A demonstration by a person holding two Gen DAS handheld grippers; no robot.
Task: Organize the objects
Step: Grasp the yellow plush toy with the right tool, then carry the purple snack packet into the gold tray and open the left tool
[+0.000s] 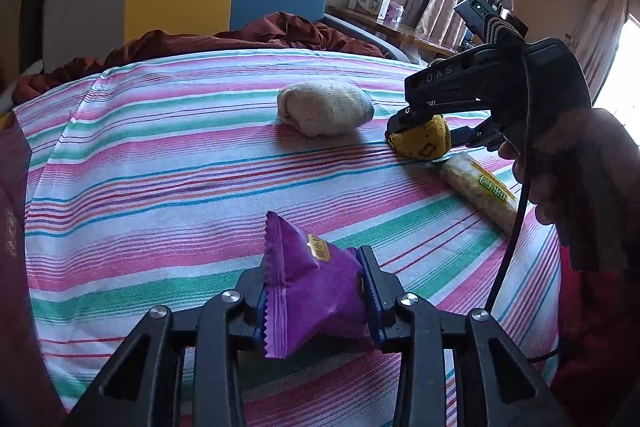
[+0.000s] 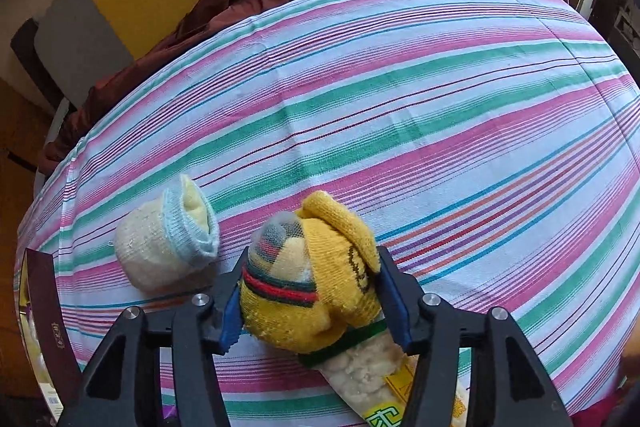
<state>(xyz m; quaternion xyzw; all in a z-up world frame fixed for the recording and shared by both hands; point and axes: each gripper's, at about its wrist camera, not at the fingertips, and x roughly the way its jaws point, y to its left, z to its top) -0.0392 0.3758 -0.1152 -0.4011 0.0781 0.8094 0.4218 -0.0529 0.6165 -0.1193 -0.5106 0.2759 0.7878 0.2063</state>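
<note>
Meanwhile, left gripper tight on purple snack packet, right gripper around yellow sock ball.

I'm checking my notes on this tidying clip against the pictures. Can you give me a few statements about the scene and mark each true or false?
1. The left claw is shut on a purple snack packet. True.
2. The right claw has a yellow rolled sock between its pads. True; its jaws press on both sides of the sock.
3. The cream rolled sock is held by a claw. False; it lies free on the striped bedsheet.
4. The long clear snack pack sits on top of the yellow sock. False; it lies on the sheet, its end under the sock.
5. The bedsheet is plain white. False; it is striped pink, green and blue.
</note>
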